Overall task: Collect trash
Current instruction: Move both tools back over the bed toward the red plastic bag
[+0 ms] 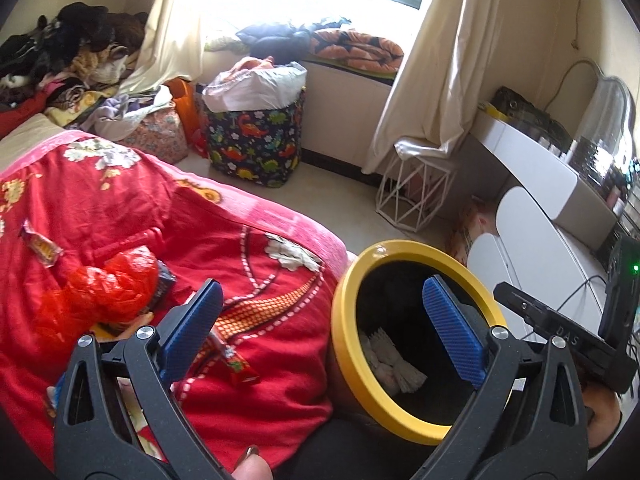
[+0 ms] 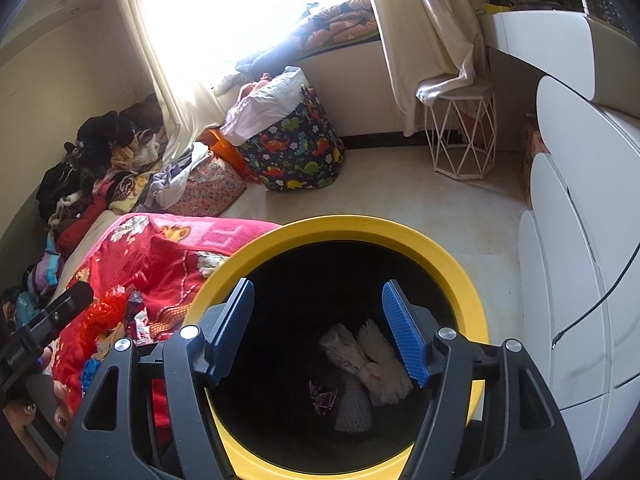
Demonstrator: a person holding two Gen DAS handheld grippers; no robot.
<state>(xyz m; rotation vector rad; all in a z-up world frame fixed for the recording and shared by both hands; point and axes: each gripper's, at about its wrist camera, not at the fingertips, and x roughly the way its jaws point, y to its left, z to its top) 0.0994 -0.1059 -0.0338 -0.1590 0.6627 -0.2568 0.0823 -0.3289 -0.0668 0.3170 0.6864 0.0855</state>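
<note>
A yellow-rimmed bin (image 1: 344, 300) (image 2: 460, 264) stands beside the bed. White foam wrappers (image 2: 372, 360) (image 1: 394, 364) and a small dark wrapper (image 2: 322, 396) lie at its bottom. My right gripper (image 2: 320, 332) is open and empty, directly above the bin's mouth. My left gripper (image 1: 320, 332) is open and empty, straddling the bed edge and the bin rim. On the red bedspread (image 1: 120, 200) lie a crumpled red plastic bag (image 1: 100, 292) (image 2: 104, 312), a red snack wrapper (image 1: 234, 360) under my left finger, and a candy wrapper (image 1: 40, 244).
A dinosaur-print fabric basket (image 1: 256, 140) (image 2: 296, 148) stuffed with bags stands on the floor by the window. A white wire stool (image 1: 412, 196) (image 2: 460, 136) stands under the curtain. White drawers (image 2: 568, 280) are to the right. Clothes are piled (image 1: 68, 52) at the bed's head.
</note>
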